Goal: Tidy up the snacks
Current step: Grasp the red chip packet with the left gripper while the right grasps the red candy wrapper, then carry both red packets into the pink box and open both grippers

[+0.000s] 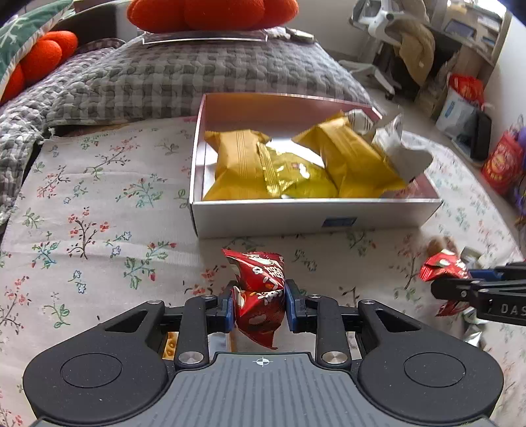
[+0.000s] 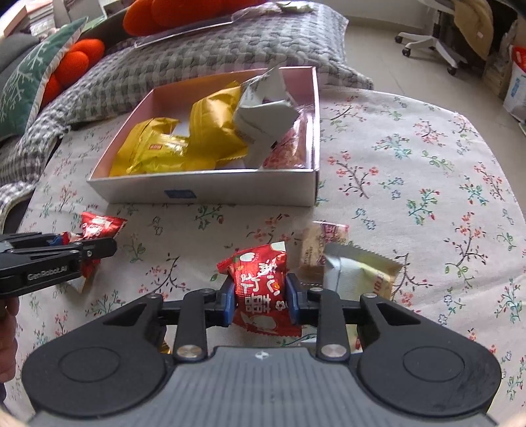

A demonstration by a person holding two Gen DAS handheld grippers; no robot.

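Note:
My left gripper (image 1: 259, 303) is shut on a red snack packet (image 1: 259, 289), held just off the floral cloth in front of the white box (image 1: 296, 216). That box holds several gold packets (image 1: 240, 164) and a crumpled silver wrapper (image 1: 401, 147). In the right wrist view my right gripper (image 2: 261, 300) is shut on another red snack packet (image 2: 259, 285). The box (image 2: 230, 190) lies ahead and to the left there. The left gripper (image 2: 65, 253) with its red packet (image 2: 98, 226) shows at the left edge; the right gripper (image 1: 460, 285) shows at the right of the left wrist view.
A beige bar packet (image 2: 322, 249) and a silver-cream packet (image 2: 358, 272) lie on the cloth just right of my right gripper. A grey checked quilt (image 1: 197, 75) and orange cushions (image 1: 210, 13) lie behind the box. An office chair (image 2: 434, 39) and bags (image 1: 503, 161) stand on the floor beyond.

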